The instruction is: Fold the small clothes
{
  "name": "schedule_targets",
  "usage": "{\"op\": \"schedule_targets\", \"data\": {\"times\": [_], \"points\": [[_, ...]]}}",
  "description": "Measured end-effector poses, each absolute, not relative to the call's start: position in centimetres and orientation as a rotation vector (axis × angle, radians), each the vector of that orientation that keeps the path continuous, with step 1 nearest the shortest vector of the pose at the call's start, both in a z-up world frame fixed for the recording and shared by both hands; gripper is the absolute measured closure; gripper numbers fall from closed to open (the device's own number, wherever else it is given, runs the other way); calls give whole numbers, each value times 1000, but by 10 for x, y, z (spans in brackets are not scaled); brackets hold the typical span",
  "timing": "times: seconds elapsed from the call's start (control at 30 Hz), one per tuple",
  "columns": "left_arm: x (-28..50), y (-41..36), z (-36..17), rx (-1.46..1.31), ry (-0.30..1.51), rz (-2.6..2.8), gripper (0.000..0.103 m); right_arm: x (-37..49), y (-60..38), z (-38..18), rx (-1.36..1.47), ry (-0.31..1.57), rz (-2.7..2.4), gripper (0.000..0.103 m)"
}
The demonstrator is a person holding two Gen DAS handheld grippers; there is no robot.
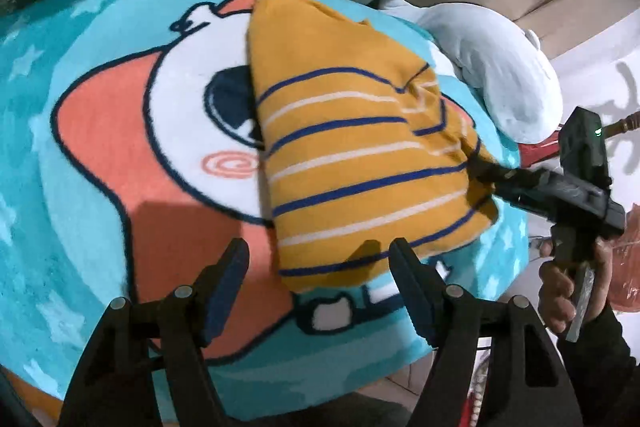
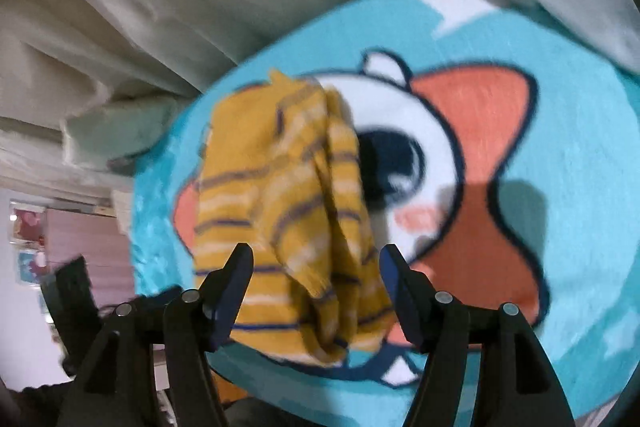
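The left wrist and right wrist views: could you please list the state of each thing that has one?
Mustard-yellow striped knit garment: partly folded and bunched, lying on the blanket.
Turquoise cartoon-print fleece blanket: spread flat.
Left gripper: open, holding nothing.
Right gripper: open, its fingers either side of the garment's bunched edge.
Pale blue-white cushion: lying at the blanket's edge.

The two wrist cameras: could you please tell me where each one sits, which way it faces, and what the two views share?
Left wrist: sits behind the left gripper, looking forward and down over the striped yellow garment on the cartoon blanket; the right gripper and the person's right hand show at right.
Right wrist: sits behind the right gripper, close to the garment's bunched edge; blurred, no hand visible.
Shared: the garment, blanket and pale pillow.
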State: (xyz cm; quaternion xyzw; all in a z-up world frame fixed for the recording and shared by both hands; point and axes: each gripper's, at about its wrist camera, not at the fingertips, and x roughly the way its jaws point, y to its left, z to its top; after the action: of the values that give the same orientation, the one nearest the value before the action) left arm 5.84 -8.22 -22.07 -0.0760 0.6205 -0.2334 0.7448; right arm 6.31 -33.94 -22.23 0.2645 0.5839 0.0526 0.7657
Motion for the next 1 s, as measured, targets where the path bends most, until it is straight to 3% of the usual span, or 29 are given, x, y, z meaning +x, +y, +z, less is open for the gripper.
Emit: {"op": "schedule_targets", "data": {"times": [0.1,0.27,0.4,0.5,0.6,0.73,0.77,0.83,0.87,0.9,1.0], "points": [[49,-86,-220,-88,1339,-540,31,56,-332,-245,546,1373,65,96],[31,-103,-220,57,1303,-571,29,27,-331,-252,640,1383,41,97],[30,-119,-234,180,1232,-553,29,29,-322,-266,514,1384,48,96],[15,-136,-227,283,1160,-603,29,30,-327,-255,551,1354,79,92],[0,-145,-225,344,1129,-655,29,26,-332,-246,504,1354,65,59],[4,-144,-234,382,1103,-554,29,12,-345,-242,635,1314,137,38],[9,-141,-236,370,1103,-524,29,10,-343,-243,633,1312,138,38],[17,-133,-240,300,1139,-526,33,8,-339,-245,633,1316,146,38],[20,-129,-242,255,1165,-542,46,6,-337,-245,656,1308,141,38],[21,-126,-245,213,1203,-562,53,3,-338,-246,676,1304,137,41],[22,-123,-245,178,1236,-555,72,-1,-340,-257,681,1361,116,96]]}}
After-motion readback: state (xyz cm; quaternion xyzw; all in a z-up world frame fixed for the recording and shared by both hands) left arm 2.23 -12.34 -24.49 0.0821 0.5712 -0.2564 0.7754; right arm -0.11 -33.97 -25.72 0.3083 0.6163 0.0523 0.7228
